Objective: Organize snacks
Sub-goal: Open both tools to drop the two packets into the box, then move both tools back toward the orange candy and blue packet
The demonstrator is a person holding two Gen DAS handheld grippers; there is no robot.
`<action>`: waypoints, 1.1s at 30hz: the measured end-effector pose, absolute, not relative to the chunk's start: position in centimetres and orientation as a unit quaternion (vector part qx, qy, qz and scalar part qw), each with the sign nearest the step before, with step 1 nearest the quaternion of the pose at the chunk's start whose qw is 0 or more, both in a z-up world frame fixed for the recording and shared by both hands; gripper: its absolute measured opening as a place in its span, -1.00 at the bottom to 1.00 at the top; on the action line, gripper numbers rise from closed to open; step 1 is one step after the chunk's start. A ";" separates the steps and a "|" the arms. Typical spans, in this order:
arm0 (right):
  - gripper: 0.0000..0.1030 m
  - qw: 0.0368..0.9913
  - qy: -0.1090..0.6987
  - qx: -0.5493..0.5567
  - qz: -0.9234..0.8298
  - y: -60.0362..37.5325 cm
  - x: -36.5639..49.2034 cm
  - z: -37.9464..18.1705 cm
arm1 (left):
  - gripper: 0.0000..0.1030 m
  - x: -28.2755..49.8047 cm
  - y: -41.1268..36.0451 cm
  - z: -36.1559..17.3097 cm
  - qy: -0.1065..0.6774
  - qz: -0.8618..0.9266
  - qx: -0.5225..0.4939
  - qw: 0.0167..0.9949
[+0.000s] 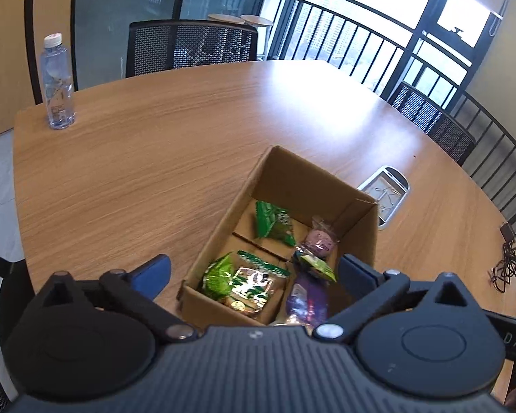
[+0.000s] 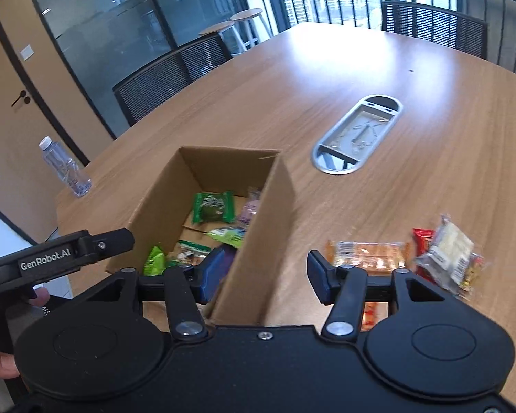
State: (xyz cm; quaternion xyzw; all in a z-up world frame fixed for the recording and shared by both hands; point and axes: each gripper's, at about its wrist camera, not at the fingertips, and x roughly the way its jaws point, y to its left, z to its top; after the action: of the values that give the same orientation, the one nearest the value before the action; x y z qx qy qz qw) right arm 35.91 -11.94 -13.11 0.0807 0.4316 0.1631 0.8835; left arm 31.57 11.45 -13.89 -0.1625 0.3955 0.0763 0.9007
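Note:
An open cardboard box (image 1: 223,220) (image 2: 278,199) sits on the wooden table and holds several green (image 1: 273,222) (image 2: 212,207) and purple (image 1: 320,239) snack packets. My left gripper (image 1: 254,275) is open and empty above the box's near end. My right gripper (image 2: 265,277) is open and empty, straddling the box's right wall. An orange snack bar (image 2: 371,253), a red packet (image 2: 422,241) and a clear pale packet (image 2: 447,254) lie on the table right of the box.
A water bottle (image 1: 56,82) (image 2: 65,167) stands at the table's left corner. A metal cable hatch (image 1: 387,199) (image 2: 357,134) is set in the tabletop. Black mesh chairs (image 1: 189,46) surround the table. A tangled cable (image 1: 505,265) lies at the right edge.

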 end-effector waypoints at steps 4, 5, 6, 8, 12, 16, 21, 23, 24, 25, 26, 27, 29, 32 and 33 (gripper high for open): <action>0.49 0.890 0.424 0.088 0.142 -14.6 35.1 -13.1 | 1.00 31.8 9.7 -13.8 0.395 0.062 -0.155 0.903; 0.54 0.891 0.423 0.088 0.137 -15.2 34.9 -13.1 | 1.00 31.9 9.2 -13.7 0.394 0.058 -0.152 0.905; 0.56 0.892 0.423 0.089 0.132 -15.8 34.7 -13.2 | 1.00 31.9 8.6 -13.7 0.393 0.054 -0.148 0.906; 0.62 0.893 0.423 0.091 0.123 -17.0 34.3 -13.3 | 1.00 32.0 7.5 -13.6 0.392 0.046 -0.143 0.907; 0.73 0.897 0.419 0.094 0.101 -19.4 33.4 -13.5 | 1.00 32.1 5.3 -13.2 0.389 0.021 -0.138 0.910; 0.79 0.900 0.417 0.091 0.089 -21.2 32.5 -13.6 | 1.00 32.0 3.4 -13.1 0.391 0.009 -0.136 0.910; 0.83 0.904 0.411 0.088 0.072 -23.1 31.6 -14.0 | 1.00 31.5 1.4 -13.4 0.402 -0.003 -0.140 0.905; 0.83 0.904 0.412 0.086 0.070 -23.8 31.3 -14.3 | 1.00 31.2 0.7 -13.6 0.405 -0.007 -0.142 0.903; 0.83 0.904 0.413 0.087 0.070 -24.1 31.1 -14.4 | 1.00 31.1 0.3 -13.7 0.405 -0.010 -0.142 0.903; 0.83 0.904 0.413 0.088 0.070 -24.5 31.0 -14.6 | 1.00 31.0 -0.2 -13.7 0.404 -0.012 -0.140 0.904; 0.83 0.903 0.413 0.090 0.070 -24.7 30.9 -14.8 | 0.99 30.9 -0.6 -13.7 0.403 -0.014 -0.137 0.905; 0.83 0.904 0.413 0.092 0.068 -25.0 30.8 -14.9 | 0.99 30.7 -1.1 -13.7 0.400 -0.015 -0.134 0.907; 0.83 0.906 0.410 0.092 0.058 -25.7 30.5 -15.3 | 0.99 30.7 -2.0 -13.7 0.399 -0.023 -0.127 0.908; 0.83 0.908 0.408 0.085 0.040 -26.5 30.3 -16.0 | 0.93 30.8 -3.3 -14.2 0.403 -0.043 -0.121 0.906; 0.83 0.906 0.414 0.083 0.040 -26.8 30.4 -16.3 | 0.91 30.9 -3.8 -14.4 0.404 -0.046 -0.117 0.906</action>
State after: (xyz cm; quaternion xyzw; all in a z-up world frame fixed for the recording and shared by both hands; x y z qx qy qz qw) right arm 30.42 -26.77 -16.26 0.0827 0.4140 0.0399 0.9056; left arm 30.90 -3.81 -14.37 -0.1174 0.4041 -0.0458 0.9060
